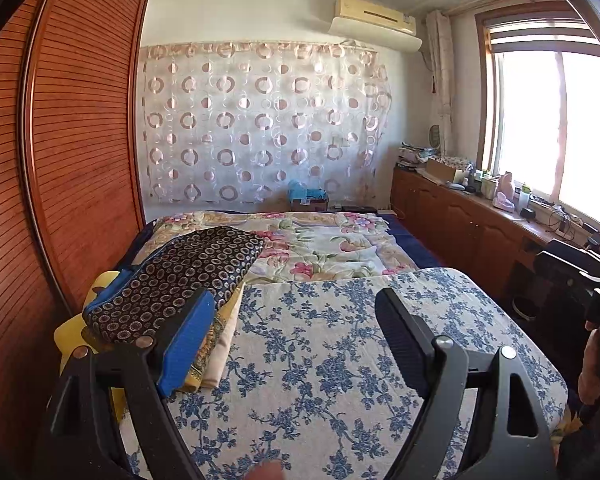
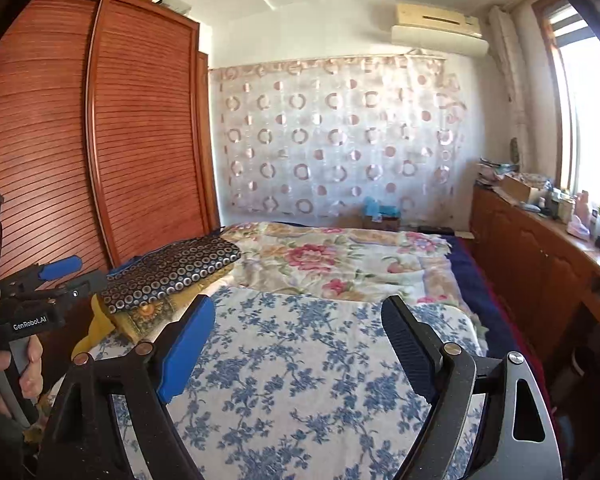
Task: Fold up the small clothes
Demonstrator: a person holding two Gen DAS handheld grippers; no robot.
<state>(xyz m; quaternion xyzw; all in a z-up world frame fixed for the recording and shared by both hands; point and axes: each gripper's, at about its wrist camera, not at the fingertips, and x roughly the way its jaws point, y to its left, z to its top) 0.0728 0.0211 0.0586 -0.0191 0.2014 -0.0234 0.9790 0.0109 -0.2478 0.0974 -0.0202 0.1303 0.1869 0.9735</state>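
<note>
A folded dark garment with a ring pattern [image 1: 180, 276] [image 2: 172, 270] lies on top of a small stack of folded yellow and cream cloths [image 1: 216, 344] [image 2: 140, 316] at the left edge of the blue-flowered cloth [image 1: 340, 360] [image 2: 300, 360]. My left gripper [image 1: 296, 300] is open over the flowered cloth, its blue pad just right of the stack, nothing between its fingers. My right gripper [image 2: 300, 308] is open too, above the same cloth, and holds nothing. The left gripper also shows in the right wrist view at the far left, held by a hand [image 2: 4, 364].
A bed with a flowered quilt [image 1: 332, 248] [image 2: 340, 256] stretches behind the cloth. A wooden slatted wardrobe [image 1: 60, 160] [image 2: 100, 140] stands at the left. A long wooden cabinet [image 1: 460, 224] [image 2: 540, 256] with clutter runs under the window at the right.
</note>
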